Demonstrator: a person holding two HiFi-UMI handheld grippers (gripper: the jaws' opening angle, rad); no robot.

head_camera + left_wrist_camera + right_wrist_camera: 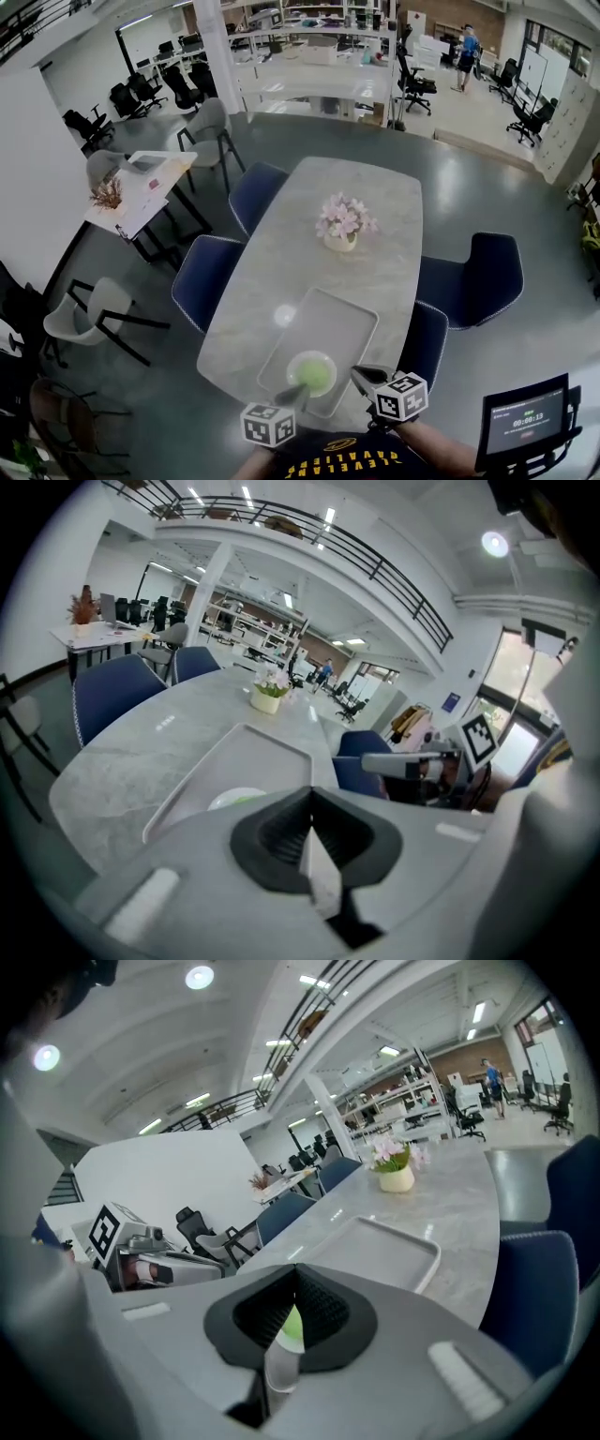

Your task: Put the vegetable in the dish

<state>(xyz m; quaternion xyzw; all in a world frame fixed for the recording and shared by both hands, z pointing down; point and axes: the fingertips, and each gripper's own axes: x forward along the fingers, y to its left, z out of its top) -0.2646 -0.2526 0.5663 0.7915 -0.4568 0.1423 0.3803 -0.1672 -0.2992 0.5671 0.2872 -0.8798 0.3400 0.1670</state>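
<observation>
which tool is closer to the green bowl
The left tool: its tip reaches the near edge of the bowl on the tray, while the right tool sits off to the bowl's side, by the tray's edge.

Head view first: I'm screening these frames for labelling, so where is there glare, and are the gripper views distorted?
Head view: a white glare spot on the table left of the tray; straight edges bow. Left gripper view: strong fisheye, dark corners, foreground soft. Right gripper view: the same, with a ceiling lamp blown out.
</observation>
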